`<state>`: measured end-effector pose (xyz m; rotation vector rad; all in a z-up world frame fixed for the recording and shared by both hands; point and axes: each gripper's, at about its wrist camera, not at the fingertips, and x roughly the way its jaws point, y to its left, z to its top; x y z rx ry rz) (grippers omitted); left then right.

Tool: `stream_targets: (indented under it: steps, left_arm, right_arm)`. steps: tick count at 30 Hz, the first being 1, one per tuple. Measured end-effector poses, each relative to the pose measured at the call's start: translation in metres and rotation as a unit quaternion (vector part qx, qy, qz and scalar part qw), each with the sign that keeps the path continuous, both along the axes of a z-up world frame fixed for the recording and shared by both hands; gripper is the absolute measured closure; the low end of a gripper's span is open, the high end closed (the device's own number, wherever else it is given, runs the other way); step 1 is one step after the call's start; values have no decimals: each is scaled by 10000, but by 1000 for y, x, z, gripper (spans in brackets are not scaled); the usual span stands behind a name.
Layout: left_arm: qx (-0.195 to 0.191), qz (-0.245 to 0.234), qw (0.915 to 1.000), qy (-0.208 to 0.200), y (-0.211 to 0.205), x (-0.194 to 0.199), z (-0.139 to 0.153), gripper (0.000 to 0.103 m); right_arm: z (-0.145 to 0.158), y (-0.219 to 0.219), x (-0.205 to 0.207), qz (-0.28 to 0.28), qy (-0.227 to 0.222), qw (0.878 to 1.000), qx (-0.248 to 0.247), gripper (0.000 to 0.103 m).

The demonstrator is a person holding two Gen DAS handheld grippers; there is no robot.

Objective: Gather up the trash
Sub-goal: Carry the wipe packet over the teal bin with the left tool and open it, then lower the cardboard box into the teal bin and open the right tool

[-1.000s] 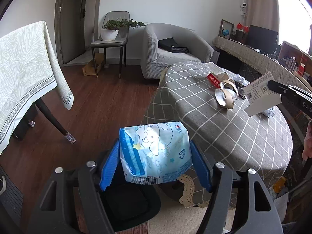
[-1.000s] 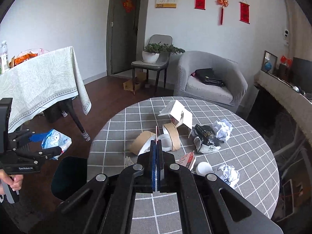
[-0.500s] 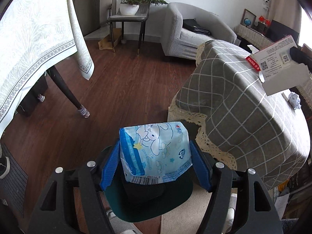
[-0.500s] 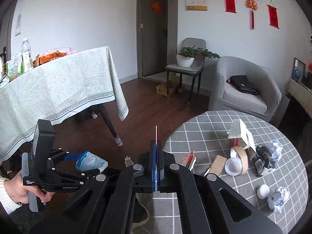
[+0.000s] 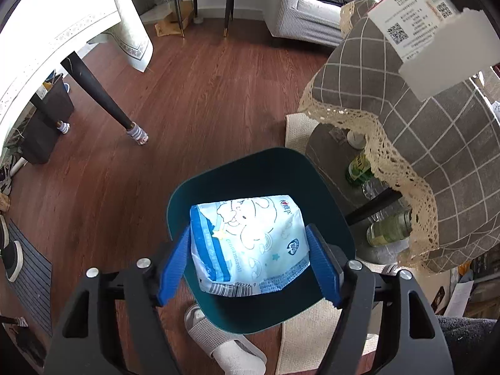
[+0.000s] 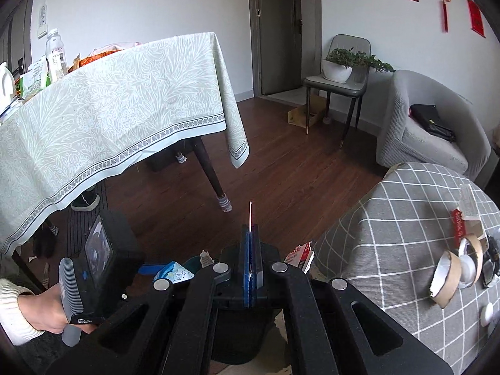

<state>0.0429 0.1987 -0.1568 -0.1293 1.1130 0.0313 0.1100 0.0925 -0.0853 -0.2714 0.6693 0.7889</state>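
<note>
Left wrist view: left hand-held gripper (image 5: 250, 259) grasps a blue wrapper (image 5: 250, 243) above the bin (image 5: 328, 200); right hand-held gripper (image 6: 250, 268) clenches a card (image 6: 250, 215).

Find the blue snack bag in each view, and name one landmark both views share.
Left wrist: snack bag at lower centre, clamped between the left hand-held gripper's blue fingers, above the bin.
Right wrist: small, lower left of centre, beside the bin rim.
Shared landmark: the socked table leg.
</note>
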Motion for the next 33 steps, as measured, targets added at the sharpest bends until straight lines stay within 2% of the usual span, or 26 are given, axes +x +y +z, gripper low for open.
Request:
stream_targets:
  steps: [4,9,20,27,33]
  left_arm:
    - [65,-42,9999,78,1,-3,-8,23]
    - [-4,43,10000,-5,11,-8,-4,23]
    - [-114,292,9985,-441,32,-19,30,24]
    - [-115,336,9958,-840,39,-28,60,34]
    - [-165,409,9902,-1323,49,-35,88,45]
  right_arm:
    - [-21,17,6,36,293,9993,-247,102]
    - [-40,29,9,67,572,9974,-428,102]
    - [-83,54,16,88,1149,9898,-836,102]
    - [-117,69,21,140,1497,9817,-1167,102]
    - [-141,79,18,205,1719,9736,-1490,102]
